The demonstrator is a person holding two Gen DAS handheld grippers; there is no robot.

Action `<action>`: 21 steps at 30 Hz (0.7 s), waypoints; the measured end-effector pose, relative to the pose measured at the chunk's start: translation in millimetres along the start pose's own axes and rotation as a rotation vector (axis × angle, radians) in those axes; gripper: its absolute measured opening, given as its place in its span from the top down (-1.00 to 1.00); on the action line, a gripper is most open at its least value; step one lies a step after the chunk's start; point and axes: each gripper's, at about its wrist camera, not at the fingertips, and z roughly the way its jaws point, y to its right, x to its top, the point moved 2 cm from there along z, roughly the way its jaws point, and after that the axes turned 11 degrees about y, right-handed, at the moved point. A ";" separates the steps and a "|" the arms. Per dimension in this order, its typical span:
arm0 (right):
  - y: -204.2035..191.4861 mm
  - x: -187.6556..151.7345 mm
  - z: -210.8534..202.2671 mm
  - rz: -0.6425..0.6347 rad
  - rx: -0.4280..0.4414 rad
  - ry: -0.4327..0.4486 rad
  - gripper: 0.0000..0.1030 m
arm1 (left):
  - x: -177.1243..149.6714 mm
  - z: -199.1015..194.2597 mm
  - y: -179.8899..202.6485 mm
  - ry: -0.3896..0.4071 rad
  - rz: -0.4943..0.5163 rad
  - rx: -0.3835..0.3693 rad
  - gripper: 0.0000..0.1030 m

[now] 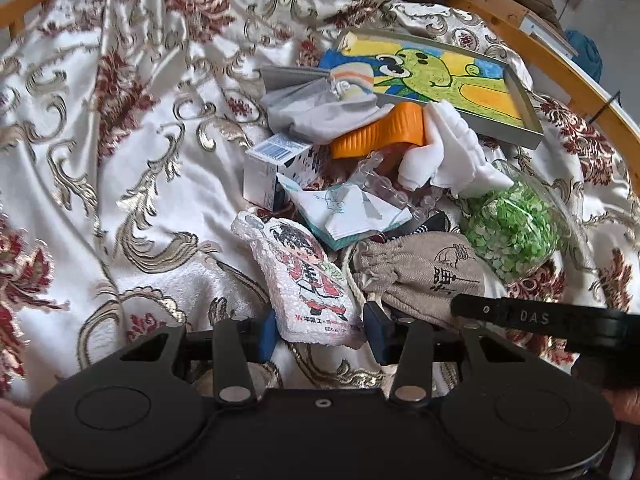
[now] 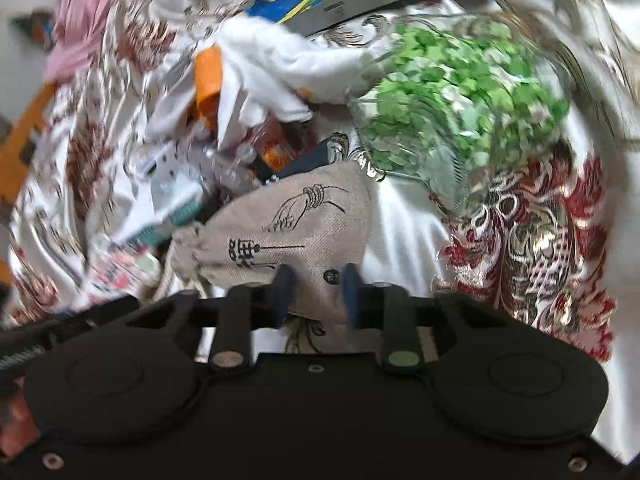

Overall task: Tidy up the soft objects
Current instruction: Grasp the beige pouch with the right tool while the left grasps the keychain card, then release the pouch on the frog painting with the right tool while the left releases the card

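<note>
The left tongs [image 1: 320,338] sit close over the near edge of a flat white foam sponge [image 1: 306,280] printed with a cartoon figure. Its corner lies between the two blue pads, which appear to pinch it, though the contact is partly hidden. The right tongs [image 2: 316,292] are drawn narrow and grip the bottom of a grey linen drawstring pouch [image 2: 288,232], the cloth bunched between the pads; that view is smeared with motion.

Both tongs point steeply down at the pile, side by side, the right one's black body crossing the lower right of the left view.

Both soft things lie at the near edge of a jumbled heap on a bed covered in a white, gold and red brocade spread [image 1: 120,160]. Behind them are a folded tissue pack [image 1: 348,216], a small white carton [image 1: 276,164], an orange plastic piece [image 1: 376,132], a white glove [image 1: 452,156], grey cloth [image 1: 316,114], a clear bag of green flakes [image 1: 516,224] and a framed crayon drawing [image 1: 440,80].

Judged from this, sorting has barely begun: nothing is set apart yet, and the glove and cloth are untouched.
</note>
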 end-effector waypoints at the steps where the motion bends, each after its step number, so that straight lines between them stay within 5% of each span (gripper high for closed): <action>1: -1.3 -0.5 -1.4 -0.007 -0.003 0.004 0.88 | -2.3 -3.2 1.0 0.008 0.005 0.001 0.11; 7: -7.9 1.9 -26.9 0.024 0.023 0.108 0.98 | -20.6 -32.6 -4.2 0.079 -0.043 -0.023 0.11; 8: -8.6 2.5 -32.9 0.029 0.024 0.131 0.98 | -23.5 -38.1 -4.5 0.099 -0.044 -0.026 0.19; 9: -7.5 2.6 -39.6 0.033 0.024 0.149 0.98 | -26.3 -43.1 -4.2 0.118 -0.039 -0.032 0.55; 11: -8.5 3.2 -53.8 0.036 0.022 0.191 0.98 | -30.4 -50.5 -2.5 0.149 -0.028 -0.033 0.77; 15: -10.4 0.3 -85.8 -0.003 0.028 0.269 0.99 | -33.2 -51.6 -0.6 0.152 -0.018 -0.033 0.76; 21: -10.0 0.0 -100.1 -0.006 0.024 0.275 0.99 | -34.7 -50.5 -2.1 0.149 -0.026 -0.045 0.79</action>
